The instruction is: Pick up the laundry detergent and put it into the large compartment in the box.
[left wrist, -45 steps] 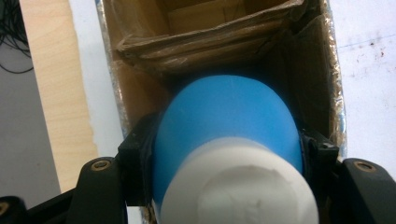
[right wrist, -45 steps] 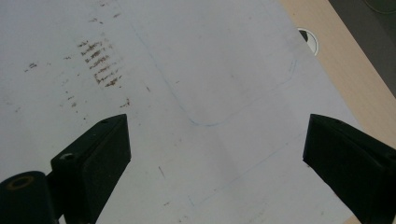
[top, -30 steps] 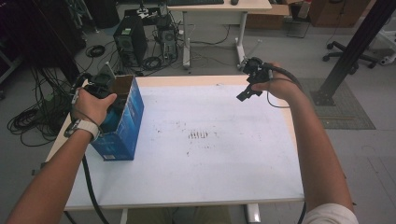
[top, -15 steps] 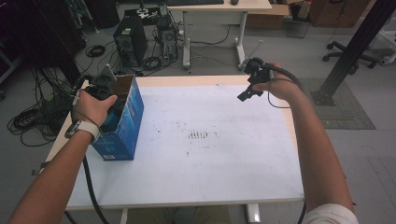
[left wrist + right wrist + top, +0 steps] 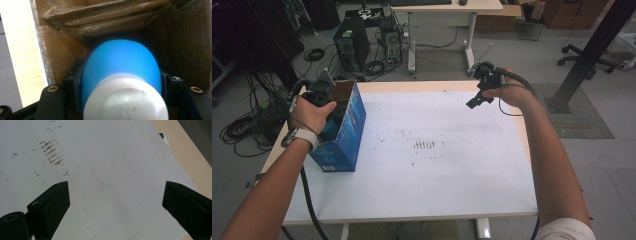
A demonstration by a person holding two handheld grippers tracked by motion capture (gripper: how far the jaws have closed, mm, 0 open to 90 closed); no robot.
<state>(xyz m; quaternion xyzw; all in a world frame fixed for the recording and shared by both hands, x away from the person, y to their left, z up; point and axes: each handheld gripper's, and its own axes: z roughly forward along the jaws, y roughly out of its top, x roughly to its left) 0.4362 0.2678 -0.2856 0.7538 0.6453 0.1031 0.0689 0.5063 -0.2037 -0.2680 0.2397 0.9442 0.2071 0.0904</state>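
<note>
Cardboard walls close tightly around the blue bottle [image 5: 121, 67], whose white cap [image 5: 125, 100] faces the camera while the left tool [image 5: 319, 92] is clenched on its sides, reaching down into the open-topped blue box [image 5: 344, 132] at the worktop's [image 5: 437, 175] nine o'clock edge. That tight carton looks like the main obstacle to lifting straight out. Farther off, at one o'clock, the right tool [image 5: 477, 100] hangs released and empty above bare, scuffed white surface, probably waiting clear.

Even, soft room light on the white table [image 5: 452, 165], with faint shadows. The close-up bottle [image 5: 122, 65] is blurred; the box [image 5: 160, 32] interior darkens toward three o'clock.
</note>
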